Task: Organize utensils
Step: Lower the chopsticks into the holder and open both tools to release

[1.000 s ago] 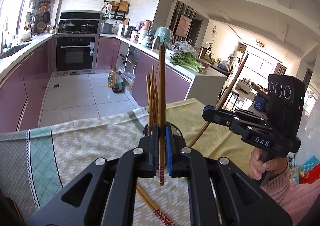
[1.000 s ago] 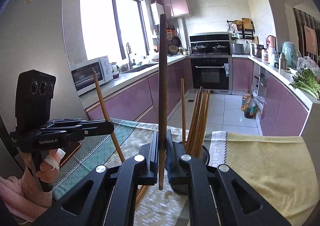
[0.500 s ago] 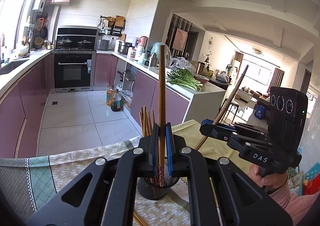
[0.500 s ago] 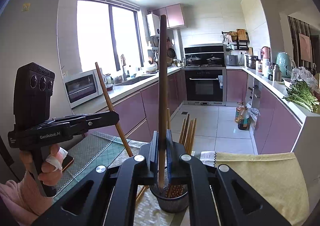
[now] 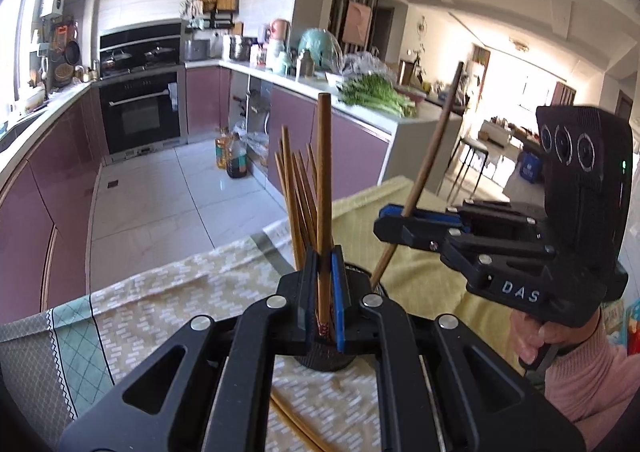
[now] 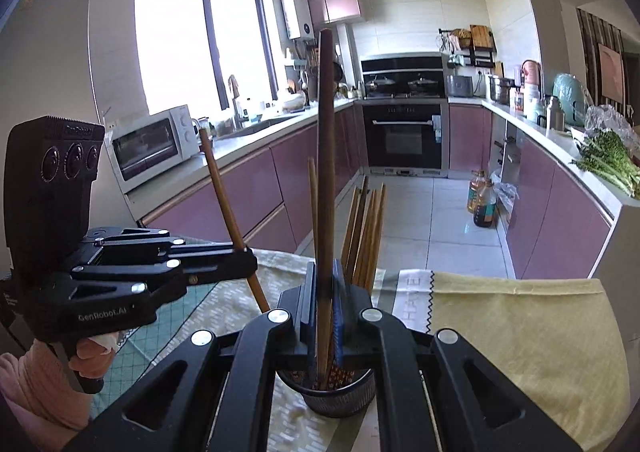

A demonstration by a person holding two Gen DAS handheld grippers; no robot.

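Chopsticks are being held one per gripper, both over the dark mesh holder (image 6: 338, 392) standing on the patterned tablecloth (image 5: 160, 304). The left gripper (image 5: 324, 292) is clamping its jaws fully on a brown chopstick (image 5: 323, 179), long axis near upright, patterned lower end sitting at about the holder's rim level as seen in the left wrist view. The right gripper (image 6: 325, 308) is likewise pinching tight on a darker chopstick (image 6: 325, 155), also near upright, its lower tip appearing to reach just inside the holder's mouth. A bundle of chopsticks (image 6: 366, 228) is already standing in the holder, leaning away from both grippers. Judgement: the holder lies directly below and slightly ahead of both sets of fingers; the right hand's stick looks nearer to entry, so release there seems due first. Loose chopsticks (image 5: 296, 424) are lying on the cloth beneath the left gripper, awaiting collection.
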